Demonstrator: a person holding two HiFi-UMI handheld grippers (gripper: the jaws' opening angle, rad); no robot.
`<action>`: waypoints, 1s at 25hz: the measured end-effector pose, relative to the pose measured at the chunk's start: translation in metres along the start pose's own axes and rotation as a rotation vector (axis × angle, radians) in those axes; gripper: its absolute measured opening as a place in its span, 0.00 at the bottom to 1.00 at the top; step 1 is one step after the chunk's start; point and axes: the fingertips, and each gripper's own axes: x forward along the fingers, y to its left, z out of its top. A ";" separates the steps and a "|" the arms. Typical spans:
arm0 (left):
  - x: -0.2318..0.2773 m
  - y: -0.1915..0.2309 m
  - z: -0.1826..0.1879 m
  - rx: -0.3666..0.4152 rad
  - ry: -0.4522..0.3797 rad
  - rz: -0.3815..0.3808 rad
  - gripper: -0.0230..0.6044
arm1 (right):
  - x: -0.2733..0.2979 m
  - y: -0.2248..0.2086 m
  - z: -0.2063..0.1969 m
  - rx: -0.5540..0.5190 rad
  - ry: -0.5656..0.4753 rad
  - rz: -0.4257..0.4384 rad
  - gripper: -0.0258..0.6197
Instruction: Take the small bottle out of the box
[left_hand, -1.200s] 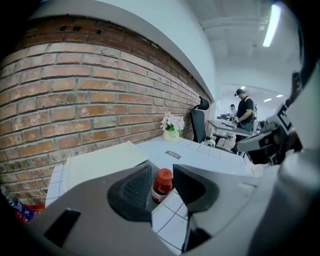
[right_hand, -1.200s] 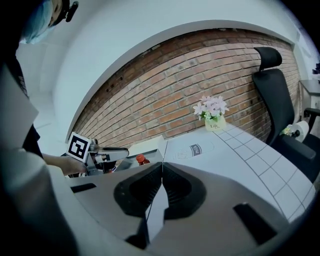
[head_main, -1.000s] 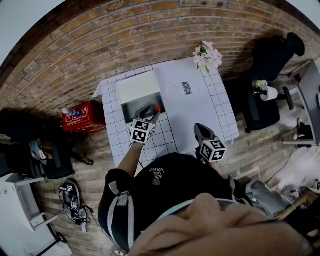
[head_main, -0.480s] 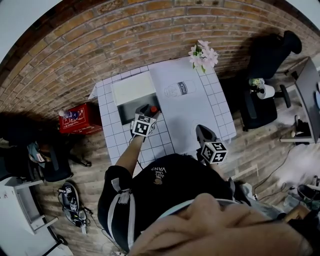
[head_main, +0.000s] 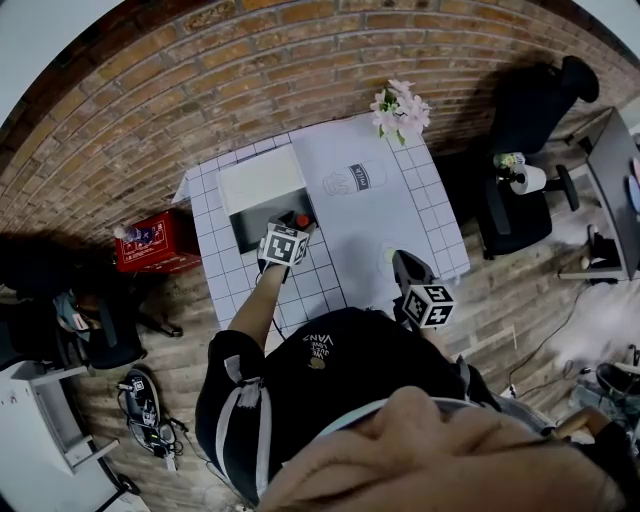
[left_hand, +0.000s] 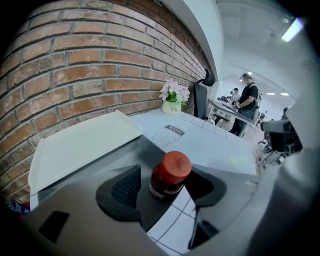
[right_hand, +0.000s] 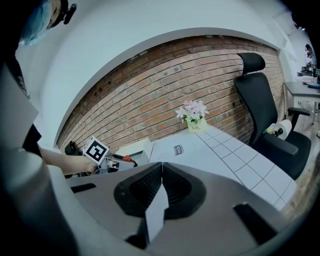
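Straddling small bottle (left_hand: 165, 184) at near right corner of box (head_main: 246, 222), left gripper (left_hand: 165, 189) jaws wide, not pressing; centre below red cap (left_hand: 173, 164), close squarely, lift straight. Right gripper (right_hand: 161, 192) jaws together, empty.

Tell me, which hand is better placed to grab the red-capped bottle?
Left. The left gripper has its jaws open on either side of the bottle. The right gripper is shut and well away from it across the table.
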 end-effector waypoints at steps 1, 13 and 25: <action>0.000 0.000 0.000 -0.005 0.008 -0.007 0.44 | 0.000 -0.001 0.000 0.000 -0.001 0.001 0.04; 0.005 -0.005 -0.001 -0.011 0.058 -0.044 0.38 | 0.009 0.005 -0.001 0.002 0.009 0.028 0.04; -0.001 -0.007 0.005 0.010 -0.003 -0.022 0.37 | 0.006 0.006 -0.001 -0.003 0.009 0.025 0.04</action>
